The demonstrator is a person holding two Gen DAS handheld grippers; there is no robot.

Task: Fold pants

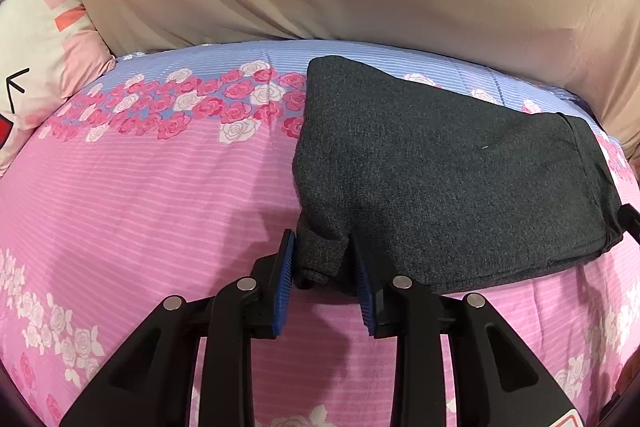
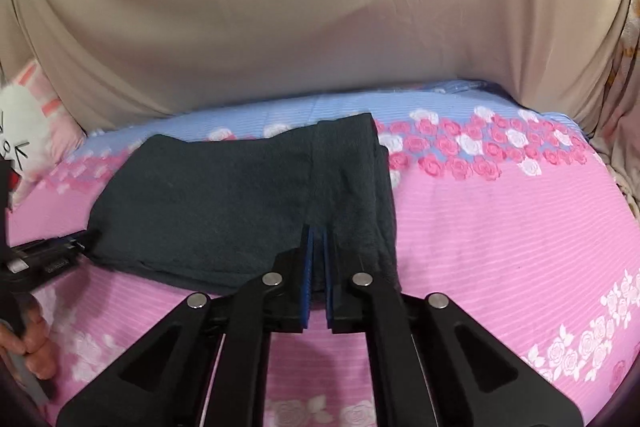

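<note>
pants [image 1: 448, 179]: you have dark charcoal knit pants, folded into a compact, layered rectangle
pose: flat, edges roughly aligned, near corner slightly bunched
place: centre-right of your left wrist view, centre-left of your right wrist view [image 2: 240, 195]
surface: on bedding

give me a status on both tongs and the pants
Left tongs part-open around the near corner of the dark grey pants. Right tongs shut on pants' near edge. Pants folded flat on floral bedsheet; nothing in the way.
</note>
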